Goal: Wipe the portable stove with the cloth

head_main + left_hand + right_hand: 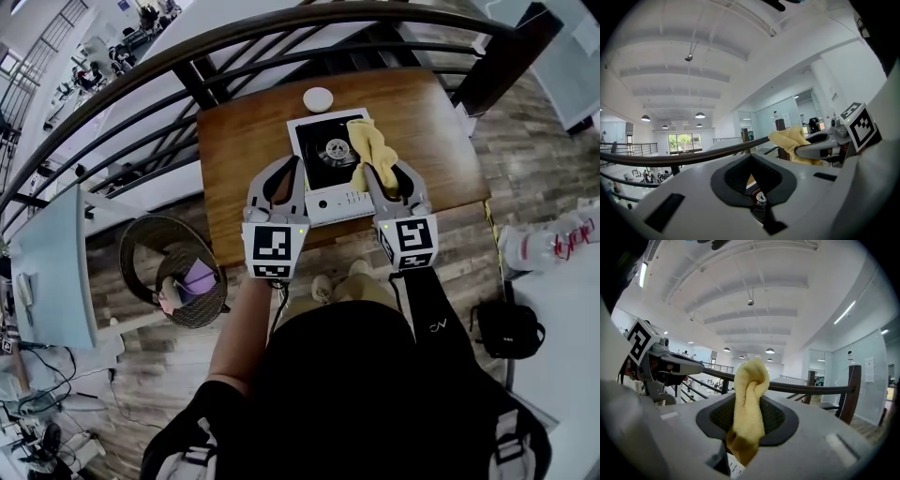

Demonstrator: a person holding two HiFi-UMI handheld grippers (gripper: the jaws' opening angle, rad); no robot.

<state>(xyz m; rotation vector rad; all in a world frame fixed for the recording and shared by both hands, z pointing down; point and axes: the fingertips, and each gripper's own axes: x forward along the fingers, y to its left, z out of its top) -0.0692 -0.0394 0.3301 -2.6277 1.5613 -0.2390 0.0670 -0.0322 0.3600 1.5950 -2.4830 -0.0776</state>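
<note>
The head view looks steeply down onto the brown wooden desk point(244, 141), the left claw point(298, 167) and the right claw point(367, 171). Each gripper view rides low behind its own jaws, close up, tilted toward the white ceiling point(684, 75). Both share the dark curved railing point(693, 157) and the yellow terry cloth point(749, 394).

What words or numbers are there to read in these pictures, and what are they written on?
No text reads clearly.
Portable stove, front panel: print too small to read.
Marker cubes: black-and-white square patterns, no words.
Logo on the person's dark clothing: too small to read.
Notice on the glass wall: blurred.
Sign on the white pillar: blurred.
</note>
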